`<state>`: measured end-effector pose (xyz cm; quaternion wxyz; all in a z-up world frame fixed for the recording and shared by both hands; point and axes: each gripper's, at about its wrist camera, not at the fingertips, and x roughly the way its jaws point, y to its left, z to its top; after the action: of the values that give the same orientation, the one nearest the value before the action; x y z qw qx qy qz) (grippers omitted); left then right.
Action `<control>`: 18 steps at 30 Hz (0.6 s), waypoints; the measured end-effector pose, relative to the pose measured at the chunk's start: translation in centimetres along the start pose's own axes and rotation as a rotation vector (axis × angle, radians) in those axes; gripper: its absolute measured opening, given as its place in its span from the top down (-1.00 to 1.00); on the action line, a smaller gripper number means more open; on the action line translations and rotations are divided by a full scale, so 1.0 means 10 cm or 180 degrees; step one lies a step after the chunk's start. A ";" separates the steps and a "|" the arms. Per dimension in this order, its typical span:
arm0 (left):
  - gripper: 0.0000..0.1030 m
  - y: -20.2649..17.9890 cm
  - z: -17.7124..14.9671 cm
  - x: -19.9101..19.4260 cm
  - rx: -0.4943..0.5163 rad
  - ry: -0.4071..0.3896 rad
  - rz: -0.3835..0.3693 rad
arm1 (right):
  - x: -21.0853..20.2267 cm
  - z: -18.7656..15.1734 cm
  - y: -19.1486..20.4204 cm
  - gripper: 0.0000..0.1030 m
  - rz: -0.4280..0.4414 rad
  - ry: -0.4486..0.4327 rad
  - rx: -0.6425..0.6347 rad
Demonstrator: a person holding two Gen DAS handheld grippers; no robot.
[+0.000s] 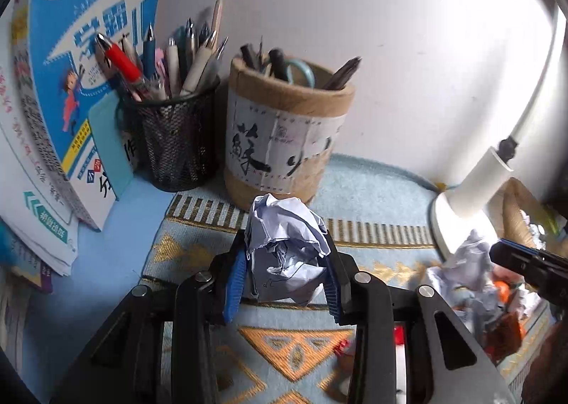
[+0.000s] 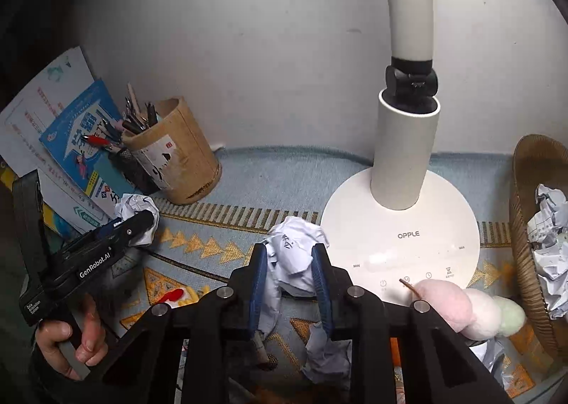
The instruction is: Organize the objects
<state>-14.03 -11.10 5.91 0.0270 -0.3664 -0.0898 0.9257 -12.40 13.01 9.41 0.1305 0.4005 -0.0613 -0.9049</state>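
Crumpled paper fills both claws. At the centre of the left wrist view, the left claw has its blue ribbed pads pressed against a crumpled white paper ball. In the right wrist view, the right claw pinches a second paper wad bearing handwriting, at centre frame. Beneath lies a woven pale-blue mat with gold triangles covering the table. In the upper left of the left wrist view stands a black mesh pen cup, beside a cardboard cylinder holder wrapped in a paper band with brushed characters. A smooth white lamp base reads "OPPLE". At the right edge, a wicker basket holds more crumpled paper. The wall behind is plain white.
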 end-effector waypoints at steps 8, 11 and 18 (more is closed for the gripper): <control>0.32 -0.65 -0.40 -0.87 0.0174 -0.0271 -0.0556 | -0.92 -0.39 -0.28 0.53 0.0154 -0.0304 0.0114; 0.32 -0.79 -0.57 -0.92 0.0221 -0.0303 -0.0506 | -0.78 -0.35 -0.26 -0.07 0.0053 -0.0066 0.0097; 0.32 -0.73 -0.81 -0.75 0.0130 -0.0120 -0.0668 | 0.17 -0.09 -0.12 -0.45 0.0136 0.0525 0.0299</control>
<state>-3.19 -3.64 6.53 0.1295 -0.3369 -0.1093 0.9261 -13.09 13.66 7.33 0.1354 0.4779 -0.1012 -0.8620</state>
